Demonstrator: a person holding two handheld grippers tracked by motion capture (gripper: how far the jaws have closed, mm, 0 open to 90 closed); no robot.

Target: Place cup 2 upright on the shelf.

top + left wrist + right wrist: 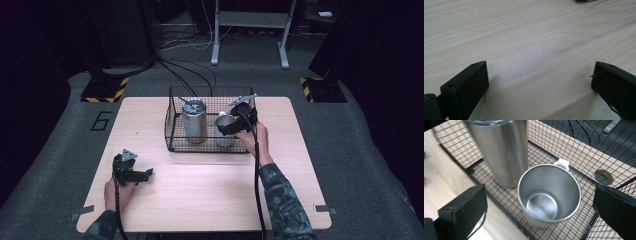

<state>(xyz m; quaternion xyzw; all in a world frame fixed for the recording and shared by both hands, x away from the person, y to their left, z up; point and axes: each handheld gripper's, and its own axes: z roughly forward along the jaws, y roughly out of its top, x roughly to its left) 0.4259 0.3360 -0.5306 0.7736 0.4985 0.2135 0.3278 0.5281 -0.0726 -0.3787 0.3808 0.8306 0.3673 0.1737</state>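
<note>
Black jaws of the right gripper (540,202) stand wide around the steel cup (549,195) — already standing in the wire basket (172,122) beside the tumbler (194,120); left gripper (131,170) rests wide on the bench (529,50) — nothing held.

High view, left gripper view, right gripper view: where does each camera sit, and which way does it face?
High view: above the person's side, facing forward and down at the table; forearms, left gripper, right gripper.
Left gripper view: on the left gripper, facing bare tabletop between open jaws.
Right gripper view: above the wire basket, facing down at the steel cup and tumbler.
Shared: high and right gripper views show basket, cup, tumbler.
</note>
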